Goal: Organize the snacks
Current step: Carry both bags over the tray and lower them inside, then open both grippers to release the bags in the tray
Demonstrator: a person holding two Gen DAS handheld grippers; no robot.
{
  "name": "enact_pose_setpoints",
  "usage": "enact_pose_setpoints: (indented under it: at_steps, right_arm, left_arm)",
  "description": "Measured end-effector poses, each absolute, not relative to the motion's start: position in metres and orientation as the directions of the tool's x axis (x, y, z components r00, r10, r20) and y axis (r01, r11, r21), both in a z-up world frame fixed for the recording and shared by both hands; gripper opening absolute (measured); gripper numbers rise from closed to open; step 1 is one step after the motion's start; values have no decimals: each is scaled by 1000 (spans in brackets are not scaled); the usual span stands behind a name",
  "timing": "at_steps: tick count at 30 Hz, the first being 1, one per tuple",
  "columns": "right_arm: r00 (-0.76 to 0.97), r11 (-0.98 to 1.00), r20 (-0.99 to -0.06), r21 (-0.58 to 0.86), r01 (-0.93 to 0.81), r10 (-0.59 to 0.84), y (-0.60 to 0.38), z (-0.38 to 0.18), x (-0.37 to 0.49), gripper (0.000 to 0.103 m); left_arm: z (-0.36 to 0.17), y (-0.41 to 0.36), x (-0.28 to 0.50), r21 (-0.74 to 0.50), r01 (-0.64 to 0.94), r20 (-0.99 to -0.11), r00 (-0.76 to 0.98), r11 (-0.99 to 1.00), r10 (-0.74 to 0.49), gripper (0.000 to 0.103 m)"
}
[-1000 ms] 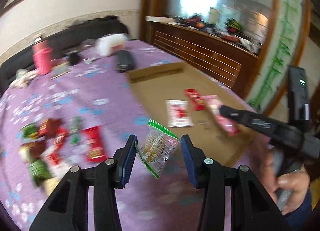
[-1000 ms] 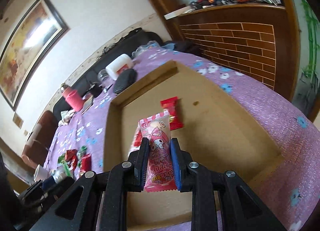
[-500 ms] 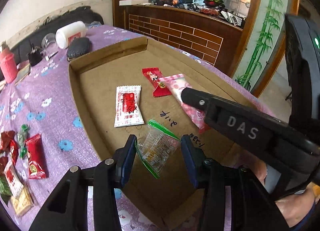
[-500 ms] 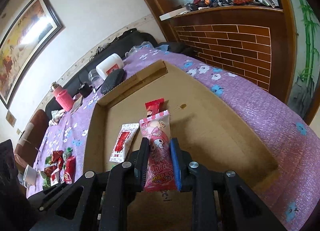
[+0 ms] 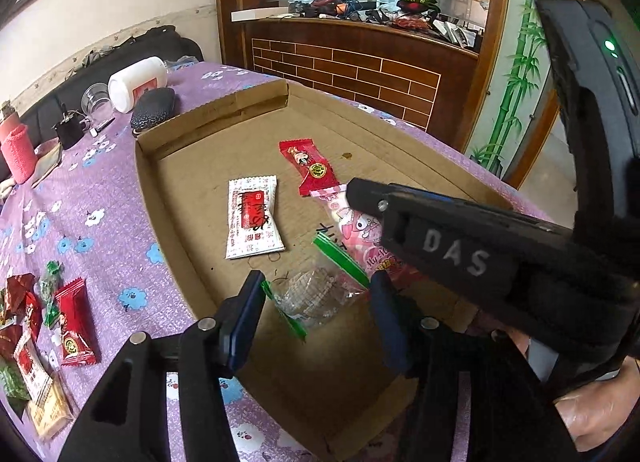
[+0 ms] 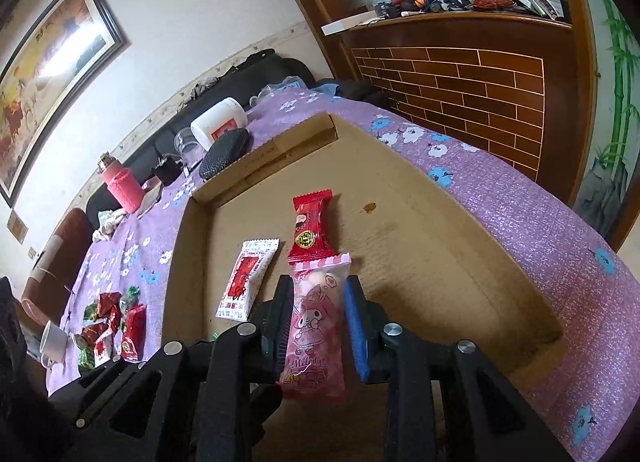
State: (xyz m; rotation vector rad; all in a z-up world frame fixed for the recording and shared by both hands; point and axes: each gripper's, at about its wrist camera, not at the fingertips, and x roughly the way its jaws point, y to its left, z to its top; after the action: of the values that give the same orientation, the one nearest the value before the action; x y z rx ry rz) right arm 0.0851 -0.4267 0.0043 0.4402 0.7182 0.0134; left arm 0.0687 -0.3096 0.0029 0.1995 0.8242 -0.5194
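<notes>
A shallow cardboard box [image 5: 208, 114] lies on the purple flowered cloth. A white-and-red packet [image 5: 252, 218] and a red packet [image 5: 310, 172] rest on its floor. My left gripper [image 5: 316, 282] hovers low over the box's near end with its jaws opening. A clear green-edged packet [image 5: 316, 296] sags loose between its pads. My right gripper [image 6: 318, 282] is also opening. A pink cartoon packet [image 6: 316, 322] still fills its gap, unsqueezed, its far end by the red packet [image 6: 310, 228]. Loose snacks [image 5: 72, 326] lie left of the box.
A white jar [image 5: 138, 82], a black pouch [image 5: 154, 112] and a pink bottle [image 5: 18, 150] stand beyond the box's far-left corner. A white cup [image 6: 54, 342] sits near the loose snacks. A person's hand [image 5: 592, 414] holds the right gripper across the box's right side.
The left gripper swung from the cloth to over the box and sank. Its jaws widened and the clear packet tipped flatter. The right gripper's jaws parted slightly and the pink packet puffed out.
</notes>
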Motion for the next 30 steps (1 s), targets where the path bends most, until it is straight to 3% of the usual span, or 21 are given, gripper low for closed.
enact_pose_setpoints:
  at_steps: [10, 13, 24, 27, 30]
  right_arm:
    - [828, 902, -549, 407, 147, 113, -431, 19, 70, 28]
    - [847, 911, -512, 403, 88, 144, -422, 23, 67, 36]
    - [889, 894, -415, 447, 15, 193, -419, 30, 55, 36]
    - [891, 887, -410, 461, 16, 197, -422, 29, 55, 36]
    - [855, 894, -467, 448, 6, 228, -419, 26, 63, 36]
  left_arm:
    - [18, -299, 60, -46, 487, -730, 579, 872, -362, 55]
    - [26, -292, 56, -54, 474, -721, 590, 879, -363, 55]
    - [47, -242, 40, -95, 394, -701, 626, 914, -343, 58]
    - [50, -223, 36, -107, 363, -696, 638, 926, -331, 58]
    - [52, -202, 32, -106, 327, -694, 652, 939, -305, 58]
